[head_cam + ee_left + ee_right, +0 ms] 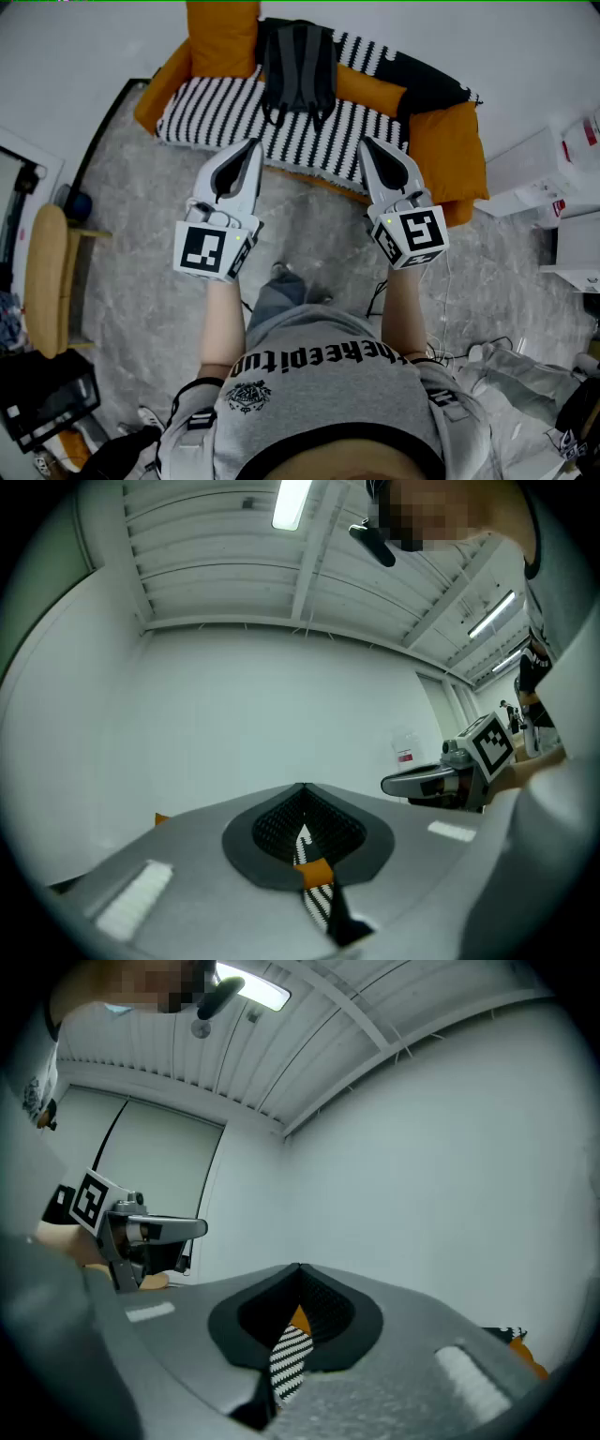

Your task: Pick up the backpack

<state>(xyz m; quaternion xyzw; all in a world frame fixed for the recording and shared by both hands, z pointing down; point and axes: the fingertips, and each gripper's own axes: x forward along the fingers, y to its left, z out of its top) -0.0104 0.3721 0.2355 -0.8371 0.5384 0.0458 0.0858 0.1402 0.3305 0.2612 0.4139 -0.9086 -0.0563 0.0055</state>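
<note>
- Both pairs of jaws are closed on nothing. The left gripper [251, 146] and the right gripper [367, 142] each hold their tips together, and only a sliver of striped cover shows through the slit.
- The backpack [298, 67] lies on the sofa [208, 109], on the far side of both jaws, roughly between them and well apart from either.
- The left gripper looks slightly nearer, though the steep wide view makes that uncertain.
- The backpack's long axis runs near to far, with its straps trailing toward the seat's near edge.
- An orange cushion [221, 37] sits just left of the backpack. A black cushion [427, 84] and another orange one [448, 150] lie to its right.
- Nothing stands in the way, but the jaws would have to open first.
</note>
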